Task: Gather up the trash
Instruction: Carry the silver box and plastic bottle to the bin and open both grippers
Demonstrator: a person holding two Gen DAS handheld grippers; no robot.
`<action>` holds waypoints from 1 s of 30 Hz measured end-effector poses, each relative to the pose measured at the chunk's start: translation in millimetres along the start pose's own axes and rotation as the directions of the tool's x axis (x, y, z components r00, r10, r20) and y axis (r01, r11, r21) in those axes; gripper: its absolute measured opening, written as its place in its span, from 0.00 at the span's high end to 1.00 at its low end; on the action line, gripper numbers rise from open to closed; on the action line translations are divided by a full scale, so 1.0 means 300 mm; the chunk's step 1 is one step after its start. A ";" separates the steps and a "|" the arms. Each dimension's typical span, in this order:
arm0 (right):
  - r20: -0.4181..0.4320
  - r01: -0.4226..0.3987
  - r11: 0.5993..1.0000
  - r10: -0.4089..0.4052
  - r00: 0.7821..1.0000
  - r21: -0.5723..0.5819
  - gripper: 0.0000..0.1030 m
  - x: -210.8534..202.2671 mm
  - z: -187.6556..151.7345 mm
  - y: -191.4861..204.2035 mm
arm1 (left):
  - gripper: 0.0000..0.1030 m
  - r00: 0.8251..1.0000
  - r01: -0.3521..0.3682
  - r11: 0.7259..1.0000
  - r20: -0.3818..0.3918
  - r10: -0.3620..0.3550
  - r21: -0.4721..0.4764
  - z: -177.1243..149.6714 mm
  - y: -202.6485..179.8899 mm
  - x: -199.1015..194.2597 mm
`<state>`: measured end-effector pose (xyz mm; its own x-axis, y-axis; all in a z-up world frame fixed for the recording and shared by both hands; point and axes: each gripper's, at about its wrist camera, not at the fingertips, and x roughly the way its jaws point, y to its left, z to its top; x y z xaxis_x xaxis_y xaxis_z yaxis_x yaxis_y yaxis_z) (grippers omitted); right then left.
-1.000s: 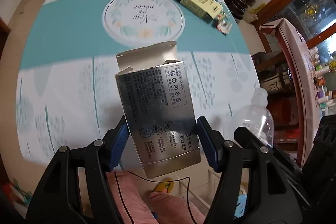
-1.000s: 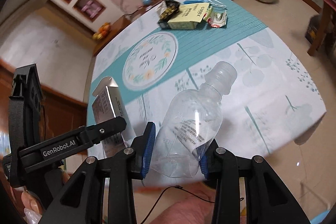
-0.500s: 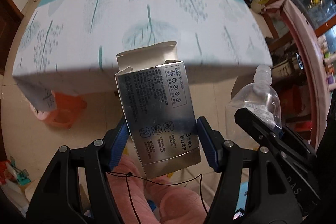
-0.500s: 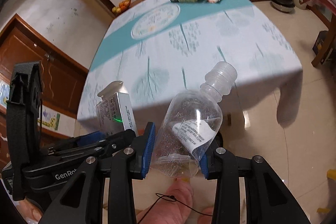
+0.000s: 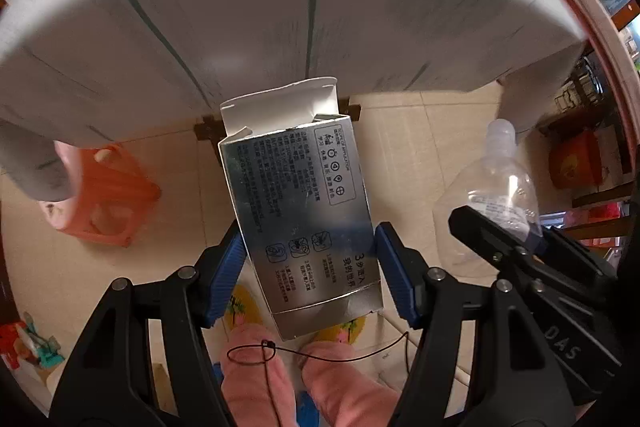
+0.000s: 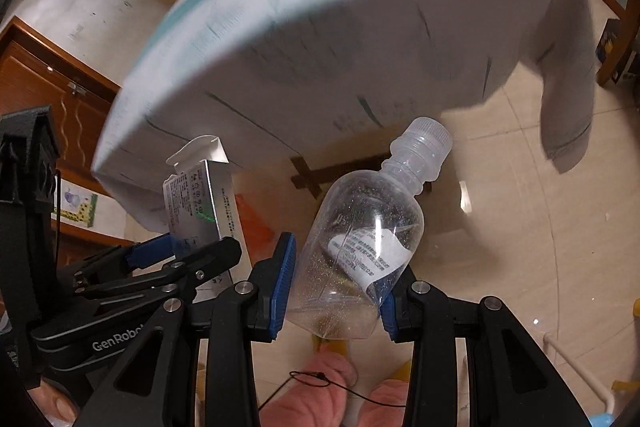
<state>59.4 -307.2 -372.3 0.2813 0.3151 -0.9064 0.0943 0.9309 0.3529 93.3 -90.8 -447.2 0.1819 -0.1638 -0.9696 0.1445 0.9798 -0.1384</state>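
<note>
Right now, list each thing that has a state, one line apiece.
Silver carton: top flap open, clamped in the left gripper.
Plastic bottle: uncapped, nearly empty, label peeling, clamped in the right gripper.
Tablecloth: hanging over the table edge.

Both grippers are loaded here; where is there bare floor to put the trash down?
Bare tile lies right of the plastic bottle, below the hanging tablecloth. Crowded: the orange stool left of the silver carton, and the feet beneath the jaws.
</note>
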 end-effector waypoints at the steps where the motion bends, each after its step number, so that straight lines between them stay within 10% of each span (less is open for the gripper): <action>1: -0.001 0.006 1.000 -0.006 1.000 -0.002 0.64 0.054 -0.012 -0.025 | 0.40 1.000 0.001 1.000 0.007 -0.001 0.005 -0.009 0.009 0.059; 15: -0.031 0.089 0.994 -0.091 0.995 -0.061 0.63 0.633 -0.082 -0.217 | 0.36 0.996 -0.043 0.995 0.086 0.035 0.090 -0.101 0.085 0.626; 26: -0.099 0.078 0.992 -0.088 0.991 -0.097 0.60 0.940 -0.063 -0.204 | 0.22 0.989 -0.094 0.996 0.110 0.094 -0.003 -0.085 0.284 0.741; 30: -0.097 0.061 0.995 -0.069 0.993 -0.084 0.41 0.998 -0.068 -0.167 | 0.21 0.989 -0.098 0.994 0.109 0.104 -0.056 -0.086 0.350 0.749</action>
<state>119.4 -255.6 -666.0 0.1806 0.2661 -0.9469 0.0304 0.9607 0.2758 124.2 -21.8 -684.8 0.3013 -0.0725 -0.9508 0.0710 0.9960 -0.0534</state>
